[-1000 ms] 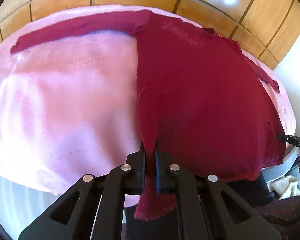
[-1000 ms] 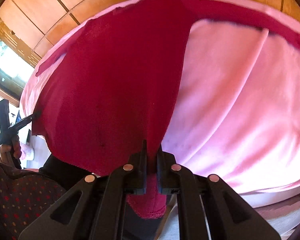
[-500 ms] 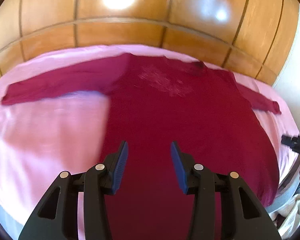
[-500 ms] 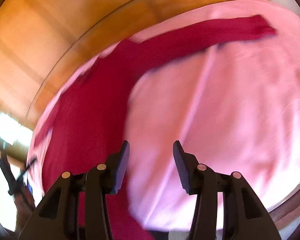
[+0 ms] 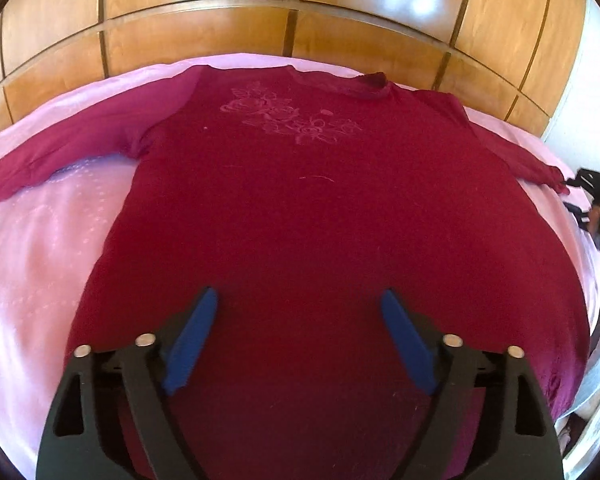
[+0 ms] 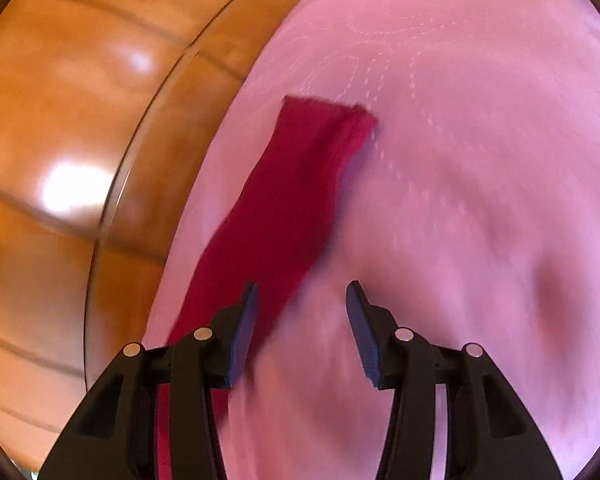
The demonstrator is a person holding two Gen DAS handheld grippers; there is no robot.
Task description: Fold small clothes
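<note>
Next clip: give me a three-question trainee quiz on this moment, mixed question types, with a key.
1. True or false: the shirt lies spread out flat on the pink bedspread.
2. What is between the right gripper's pads?
A. a sleeve
B. nothing, only bedspread beyond
C. a sock
3. Fill in: the sleeve in the right wrist view lies just to the ___ of that gripper's gap.

Key: 1 true; 2 B; 3 left. Note: the left gripper hangs over the shirt, jaws opening, with nothing gripped.
</note>
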